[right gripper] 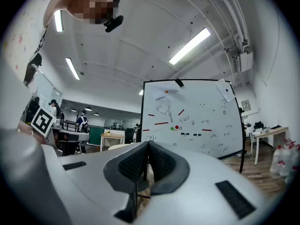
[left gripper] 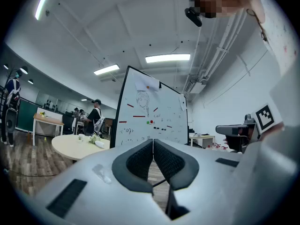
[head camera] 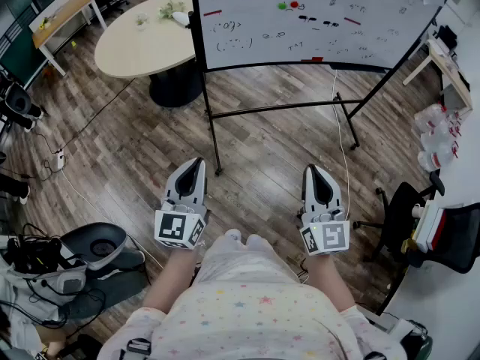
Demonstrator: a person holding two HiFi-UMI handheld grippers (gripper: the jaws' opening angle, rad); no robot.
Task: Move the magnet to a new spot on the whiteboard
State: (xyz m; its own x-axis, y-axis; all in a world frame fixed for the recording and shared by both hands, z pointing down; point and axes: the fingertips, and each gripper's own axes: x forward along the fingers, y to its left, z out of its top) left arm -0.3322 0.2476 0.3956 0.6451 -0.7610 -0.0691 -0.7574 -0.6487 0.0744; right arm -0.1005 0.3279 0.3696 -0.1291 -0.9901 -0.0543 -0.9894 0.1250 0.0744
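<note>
The whiteboard [head camera: 315,21] stands on its frame ahead of me, well beyond both grippers. A round green magnet [head camera: 282,6] and a round red magnet [head camera: 294,4] sit side by side near its middle, among red strips and black marks. Both grippers hang low in front of the person's body, above the wood floor. My left gripper [head camera: 195,163] is shut with nothing between its jaws, and my right gripper [head camera: 314,169] is the same. From the left gripper view the whiteboard [left gripper: 152,116] is far off, past the shut left gripper [left gripper: 153,143]. The right gripper view shows the red magnet [right gripper: 176,127] above the shut right gripper [right gripper: 148,145].
A round beige table [head camera: 142,40] stands left of the board. The board's black stand legs [head camera: 214,137] and a white cable [head camera: 341,145] cross the floor ahead. A black chair [head camera: 405,216] and plastic bottles [head camera: 435,137] are at the right; equipment and cables [head camera: 52,257] lie at the left.
</note>
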